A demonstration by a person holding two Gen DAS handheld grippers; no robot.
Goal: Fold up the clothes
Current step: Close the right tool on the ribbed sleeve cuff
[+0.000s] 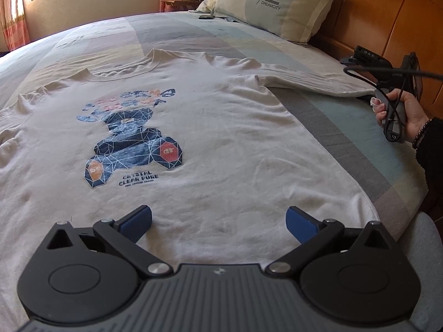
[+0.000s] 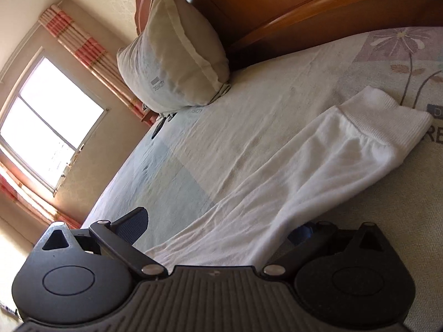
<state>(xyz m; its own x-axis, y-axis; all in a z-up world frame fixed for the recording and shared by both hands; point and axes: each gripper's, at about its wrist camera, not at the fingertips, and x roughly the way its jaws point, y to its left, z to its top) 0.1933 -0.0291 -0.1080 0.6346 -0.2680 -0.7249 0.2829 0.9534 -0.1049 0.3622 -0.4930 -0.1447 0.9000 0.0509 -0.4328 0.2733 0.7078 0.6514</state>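
Left gripper [image 1: 218, 225]: jaws wide, above the shirt [image 1: 221, 149] hem. Right gripper [image 2: 218, 227]: jaws wide, straddling the sleeve [image 2: 304, 166].

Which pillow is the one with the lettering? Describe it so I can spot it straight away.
Start at the orange wooden headboard at the bed's far end. The pillow leaning against it is pale cream, printed with a flower sprig above the word DREAMCITY; the plainer pillow behind it shows no print.

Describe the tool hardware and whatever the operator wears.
Left tool: black linkage arms with silver pivot pins, blue finger pads, two round black housings, ribbed grey body. Right tool looks identical in build. From the left wrist view its handle trails a black cable; the hand has a dark fuzzy sleeve and dark beaded bracelet.
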